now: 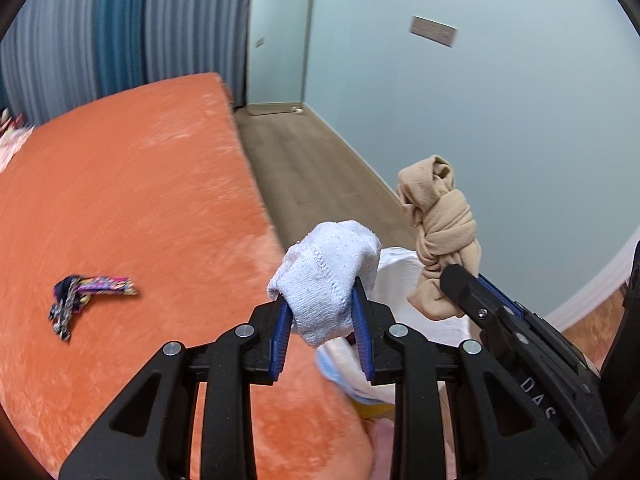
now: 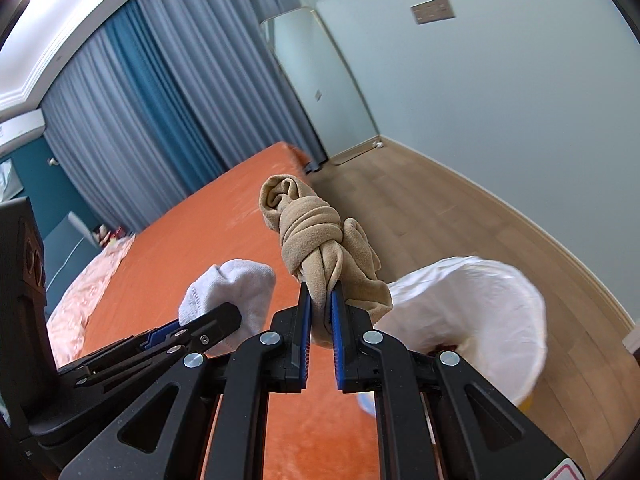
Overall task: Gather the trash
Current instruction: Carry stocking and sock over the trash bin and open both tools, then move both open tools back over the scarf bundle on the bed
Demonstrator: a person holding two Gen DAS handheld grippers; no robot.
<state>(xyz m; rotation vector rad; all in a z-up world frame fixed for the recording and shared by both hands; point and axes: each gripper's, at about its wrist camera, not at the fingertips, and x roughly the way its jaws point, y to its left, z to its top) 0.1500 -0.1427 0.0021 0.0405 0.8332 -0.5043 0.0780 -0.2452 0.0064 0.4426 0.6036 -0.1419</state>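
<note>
My left gripper (image 1: 320, 292) is shut on a balled white sock (image 1: 328, 272), held above the edge of the orange bed (image 1: 120, 200). My right gripper (image 2: 321, 292) is shut on a knotted tan stocking (image 2: 316, 232). In the left wrist view the tan stocking (image 1: 440, 232) and the right gripper (image 1: 460, 276) show at the right. In the right wrist view the white sock (image 2: 232, 288) and the left gripper (image 2: 216, 316) show at the left. A white-lined bin (image 2: 472, 312) stands beside the bed, below both grippers. A colourful crumpled wrapper (image 1: 88, 292) lies on the bed.
The wooden floor (image 1: 304, 168) runs along a pale blue wall (image 1: 480, 100). Grey and teal curtains (image 2: 152, 100) hang behind the bed. A pink patterned cloth (image 2: 92, 280) lies at the bed's far left. A mirror (image 2: 320, 80) leans in the corner.
</note>
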